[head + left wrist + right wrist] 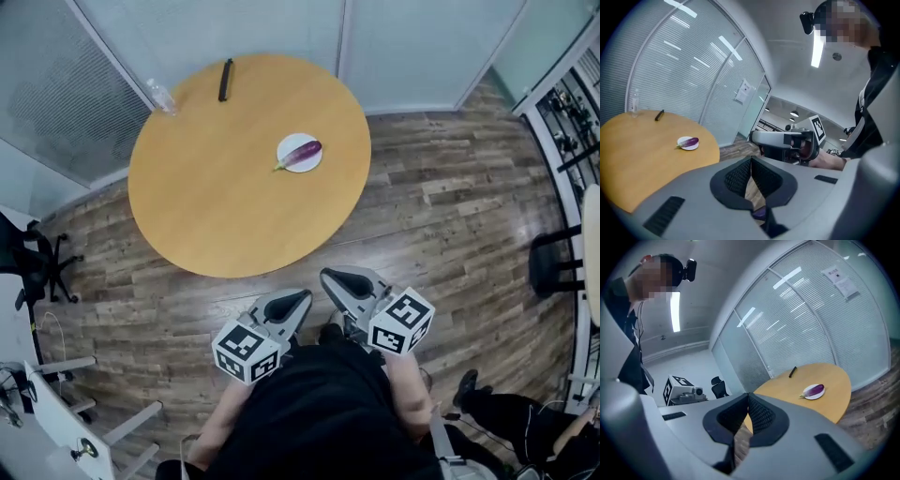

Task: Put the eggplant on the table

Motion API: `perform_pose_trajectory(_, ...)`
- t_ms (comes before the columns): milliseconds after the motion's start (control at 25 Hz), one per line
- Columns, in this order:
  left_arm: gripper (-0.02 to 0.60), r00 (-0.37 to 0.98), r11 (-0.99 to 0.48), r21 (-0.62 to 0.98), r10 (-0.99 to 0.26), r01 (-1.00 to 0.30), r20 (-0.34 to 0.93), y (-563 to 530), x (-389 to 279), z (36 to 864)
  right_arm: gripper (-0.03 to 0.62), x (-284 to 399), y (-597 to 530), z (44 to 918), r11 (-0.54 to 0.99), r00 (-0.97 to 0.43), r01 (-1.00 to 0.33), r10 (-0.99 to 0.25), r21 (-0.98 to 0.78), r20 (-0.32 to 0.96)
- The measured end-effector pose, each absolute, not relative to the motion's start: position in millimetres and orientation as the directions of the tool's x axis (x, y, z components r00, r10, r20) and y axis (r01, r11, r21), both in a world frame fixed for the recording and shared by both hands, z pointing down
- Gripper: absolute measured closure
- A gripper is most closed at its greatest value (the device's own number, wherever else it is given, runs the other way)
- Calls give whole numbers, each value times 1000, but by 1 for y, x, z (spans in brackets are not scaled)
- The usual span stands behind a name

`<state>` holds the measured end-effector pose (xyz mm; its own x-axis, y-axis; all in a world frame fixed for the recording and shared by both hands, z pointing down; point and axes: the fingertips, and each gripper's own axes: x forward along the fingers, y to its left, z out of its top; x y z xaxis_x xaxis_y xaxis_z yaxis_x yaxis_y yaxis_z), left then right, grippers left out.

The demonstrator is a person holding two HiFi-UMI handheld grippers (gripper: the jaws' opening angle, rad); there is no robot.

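Purple long eggplant [302, 152] lies on a small white plate [310, 165] on the round wooden table [206, 206] in the head view, well apart from my left gripper [292, 302] and right gripper [337, 279]. In the left gripper view I see the jaws pressed together with nothing between them. In the right gripper view the jaws are also closed and empty, the eggplant resting on its plate beyond them.
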<state>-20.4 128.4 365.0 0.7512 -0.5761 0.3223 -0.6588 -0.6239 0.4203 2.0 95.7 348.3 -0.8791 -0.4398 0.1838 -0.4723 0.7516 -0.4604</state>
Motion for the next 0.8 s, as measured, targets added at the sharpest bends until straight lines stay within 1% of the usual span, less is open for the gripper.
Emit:
perform_pose_trajectory(200, 566, 715, -603, 390, -630, -696, 303, 121, -99, 350, 577, -82, 102, 336, 815, -899, -435, -372, -384, 231)
perform_pose_trajectory(440, 566, 695, -592, 372, -662, -715, 282, 113, -170, 342, 577, -139, 102, 343, 787, -895, -447, -382, -427, 233)
perform_pose_trajectory(600, 566, 705, -591, 397, -655, -702, 272, 111, -190, 344, 577, -161, 100, 341, 783, -883, -468, -399, -411, 246)
perform_pose_trajectory(800, 566, 749, -624, 422, -601, -658, 279, 99, -186, 353, 577, -171, 81, 343, 782, -869, -492, -414, -383, 270)
